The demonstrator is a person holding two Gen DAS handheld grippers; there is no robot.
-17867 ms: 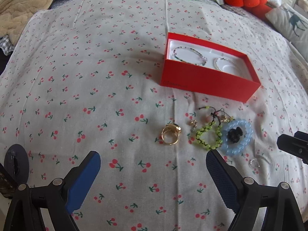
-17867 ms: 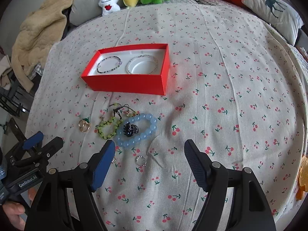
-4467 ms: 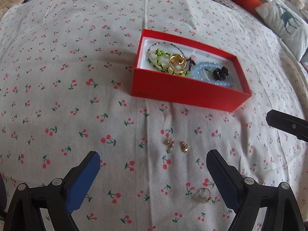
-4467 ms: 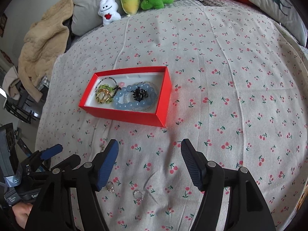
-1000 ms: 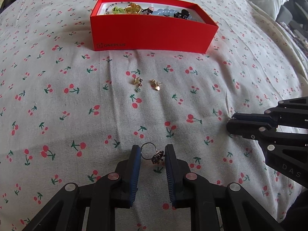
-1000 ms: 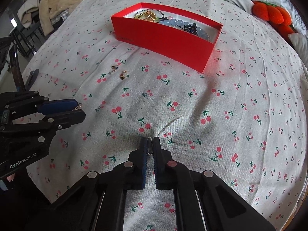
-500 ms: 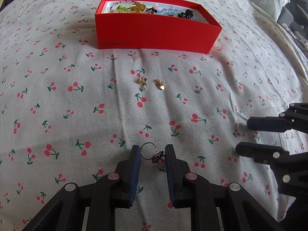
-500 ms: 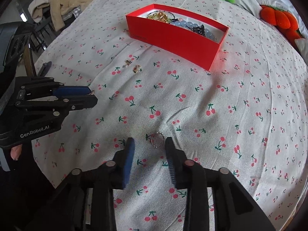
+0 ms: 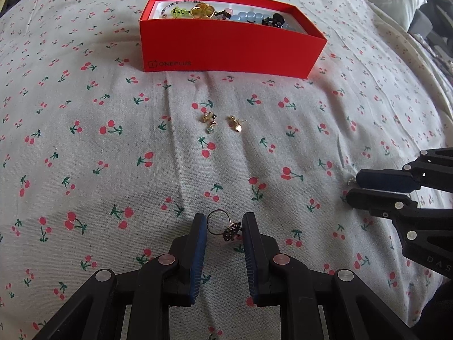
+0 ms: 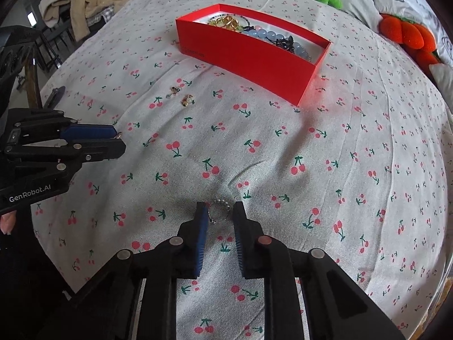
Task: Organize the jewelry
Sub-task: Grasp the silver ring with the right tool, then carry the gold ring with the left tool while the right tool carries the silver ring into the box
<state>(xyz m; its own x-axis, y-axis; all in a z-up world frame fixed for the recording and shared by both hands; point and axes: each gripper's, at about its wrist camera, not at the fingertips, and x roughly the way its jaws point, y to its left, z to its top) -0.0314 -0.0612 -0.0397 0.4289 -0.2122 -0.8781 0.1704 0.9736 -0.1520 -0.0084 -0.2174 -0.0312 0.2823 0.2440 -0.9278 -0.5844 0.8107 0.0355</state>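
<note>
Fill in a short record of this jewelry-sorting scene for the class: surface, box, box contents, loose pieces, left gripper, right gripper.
surface: cherry-print cloth
box: red box, open, at the far side
box contents: blue bead bracelet, gold ring, green bracelet, other pieces
loose pieces: two earrings on the cloth before the box
left gripper: shut on a dark-stone ring
right gripper: jaws closing, beaded ring between them, touching the left pad
</note>
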